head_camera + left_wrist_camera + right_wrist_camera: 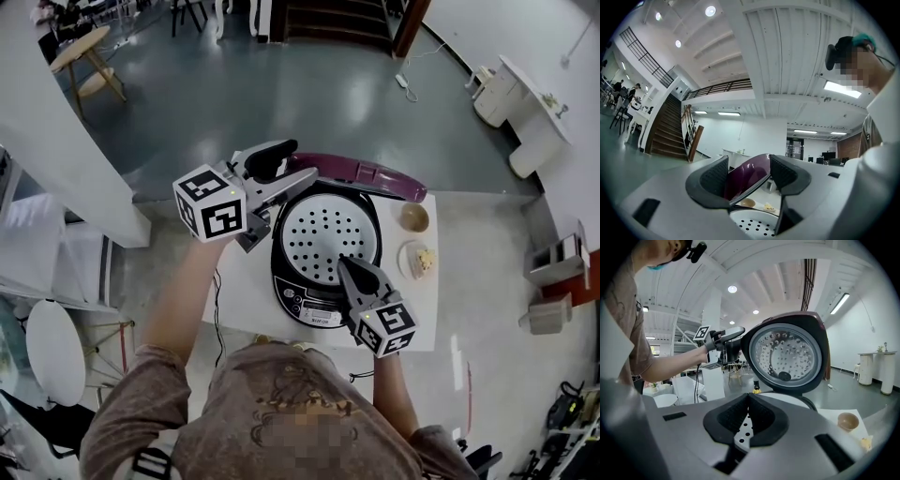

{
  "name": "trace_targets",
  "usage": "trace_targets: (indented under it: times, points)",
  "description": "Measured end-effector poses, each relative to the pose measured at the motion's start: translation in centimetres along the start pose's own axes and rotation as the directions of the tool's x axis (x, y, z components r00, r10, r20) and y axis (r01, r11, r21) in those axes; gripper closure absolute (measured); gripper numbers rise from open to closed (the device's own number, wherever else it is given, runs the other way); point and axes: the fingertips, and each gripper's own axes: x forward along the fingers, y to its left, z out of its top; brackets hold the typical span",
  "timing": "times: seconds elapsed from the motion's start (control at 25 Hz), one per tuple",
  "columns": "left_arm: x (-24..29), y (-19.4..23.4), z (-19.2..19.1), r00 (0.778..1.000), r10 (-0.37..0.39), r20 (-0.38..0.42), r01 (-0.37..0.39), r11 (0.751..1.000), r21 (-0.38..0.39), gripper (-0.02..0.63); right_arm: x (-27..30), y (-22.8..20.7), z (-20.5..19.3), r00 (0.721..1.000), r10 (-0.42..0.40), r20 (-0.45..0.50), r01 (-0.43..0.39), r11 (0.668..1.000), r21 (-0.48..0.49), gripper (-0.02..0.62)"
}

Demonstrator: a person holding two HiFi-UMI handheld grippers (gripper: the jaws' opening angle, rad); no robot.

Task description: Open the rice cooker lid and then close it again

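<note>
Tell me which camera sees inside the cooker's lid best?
The right gripper view: the lid faces it, holey underside showing. The head view shows just its purple edge; the left gripper view, a purple sliver.

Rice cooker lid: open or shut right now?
Open: the lid stands raised above the cooker body, inner plate exposed, purple edge clamped by the left gripper.

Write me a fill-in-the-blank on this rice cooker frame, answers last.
1. The rice cooker has its purple lid standing ___.
2. The lid's edge sits between the jaws of the ___ hand-held gripper.
3. The right hand-held gripper, jaws together, points at the tray dotted with round ___.
4. Beside the cooker, a plate and a small brown ___ sit on the table.
Missing: open; left; holes; bowl.
</note>
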Motion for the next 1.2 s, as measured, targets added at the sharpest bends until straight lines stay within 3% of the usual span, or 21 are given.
trace_targets:
  times: [0.16,0.88,1.04,1.2]
  points:
    - [-0.9,-0.8,-0.9,1.000,-0.003,0.005,0.003,1.000,-0.026,0.328,-0.7,0.2,0.2,0.999,0.014,0.053,-0.014,1.000,0.002,0.592]
    - [-4.6,-3.9,-5.4,0.999,-0.019,-0.044,0.014,0.993,-0.116,0.330,-2.5,3.0,-0.8,0.998,0.055,0.032,-0.055,0.998,0.008,0.592]
    - [-5.5,-3.7,-6.5,0.999,0.004,-0.032,-0.010,0.982,-0.187,0.373,-2.7,3.9,-0.9,0.997,0.077,0.024,-0.077,0.997,-0.001,0.592]
    - [-6.0,-3.7,-7.7,0.999,0.026,-0.039,-0.034,0.978,-0.205,0.414,-2.9,4.5,-0.7,0.995,0.095,0.022,-0.095,0.995,-0.016,0.592]
